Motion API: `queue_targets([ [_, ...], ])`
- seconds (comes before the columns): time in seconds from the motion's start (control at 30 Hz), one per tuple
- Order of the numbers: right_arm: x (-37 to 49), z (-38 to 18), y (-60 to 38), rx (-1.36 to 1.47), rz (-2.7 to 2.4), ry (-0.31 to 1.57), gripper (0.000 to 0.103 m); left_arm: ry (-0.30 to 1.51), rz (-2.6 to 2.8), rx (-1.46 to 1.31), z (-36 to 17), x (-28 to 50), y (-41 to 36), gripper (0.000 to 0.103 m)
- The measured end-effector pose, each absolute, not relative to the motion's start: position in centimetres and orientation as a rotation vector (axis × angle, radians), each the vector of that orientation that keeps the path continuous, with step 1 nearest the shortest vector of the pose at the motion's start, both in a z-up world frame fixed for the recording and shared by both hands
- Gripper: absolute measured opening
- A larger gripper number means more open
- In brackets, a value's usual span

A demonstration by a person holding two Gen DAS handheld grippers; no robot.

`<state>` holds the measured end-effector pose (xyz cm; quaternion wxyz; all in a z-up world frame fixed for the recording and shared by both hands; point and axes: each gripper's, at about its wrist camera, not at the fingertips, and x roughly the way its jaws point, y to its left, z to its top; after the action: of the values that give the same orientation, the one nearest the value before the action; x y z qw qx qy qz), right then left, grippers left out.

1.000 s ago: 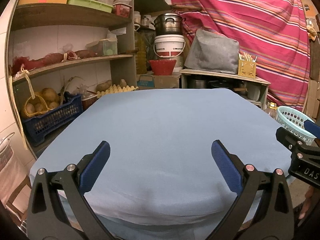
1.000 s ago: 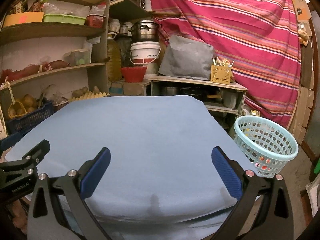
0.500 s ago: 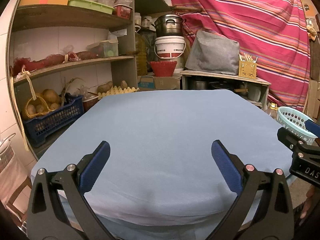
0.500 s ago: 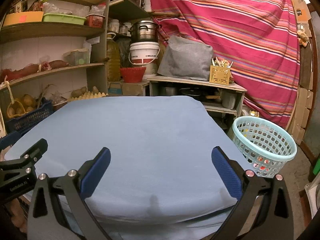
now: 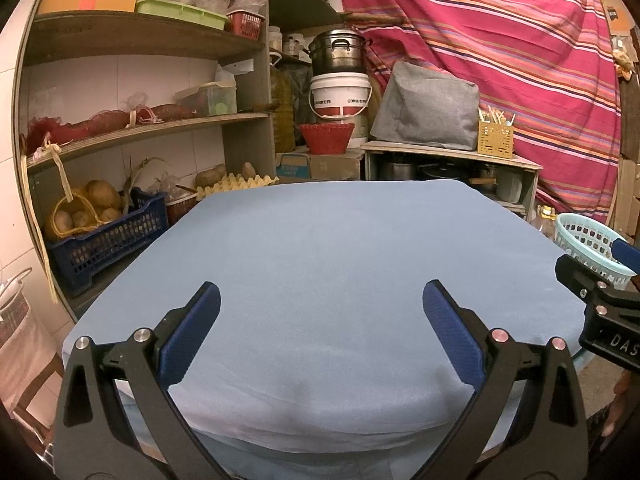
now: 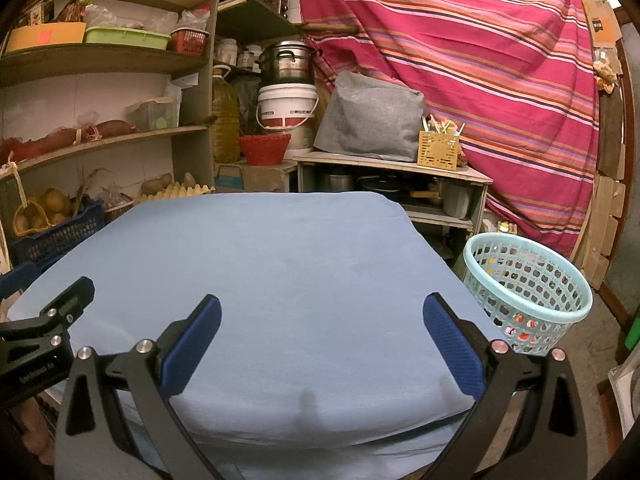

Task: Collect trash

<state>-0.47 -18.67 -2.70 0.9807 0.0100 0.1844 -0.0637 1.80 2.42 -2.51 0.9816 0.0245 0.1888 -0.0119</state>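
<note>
Blue cloth table (image 5: 328,248) bare between my jaws; left gripper (image 5: 320,312) and right gripper (image 6: 320,314) both spread wide, empty. Mint basket (image 6: 532,280) right of right jaws, contents hard to make out

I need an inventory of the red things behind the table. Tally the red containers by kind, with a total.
Small red plastic mesh basket on the upper shelf: 1
Red woven bowl in front of the white bucket: 1
Total: 2
</note>
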Motion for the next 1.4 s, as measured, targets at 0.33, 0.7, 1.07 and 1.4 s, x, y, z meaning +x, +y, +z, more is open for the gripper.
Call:
queue_targets([
  [0.33, -0.5, -2.7, -18.9, 0.02, -0.127, 0.371, 0.099, 0.379, -0.027, 0.05, -2.5, 1.9, 2.6, 0.098],
  [0.7, -0.6, -2.8, -19.8, 0.022, -0.131, 0.375, 0.099, 0.381, -0.026, 0.05, -2.5, 1.9, 2.5, 0.098],
  [1.07, -0.7, -2.8, -20.4, 0.021, -0.132, 0.377, 0.099, 0.382, -0.028, 0.056, -2.5, 2.0, 2.5, 0.098],
  [1.4, -0.7, -2.8, -20.3, 0.02, -0.132, 0.377, 0.099, 0.364, -0.033, 0.058, -2.3, 1.7, 2.3, 0.098],
])
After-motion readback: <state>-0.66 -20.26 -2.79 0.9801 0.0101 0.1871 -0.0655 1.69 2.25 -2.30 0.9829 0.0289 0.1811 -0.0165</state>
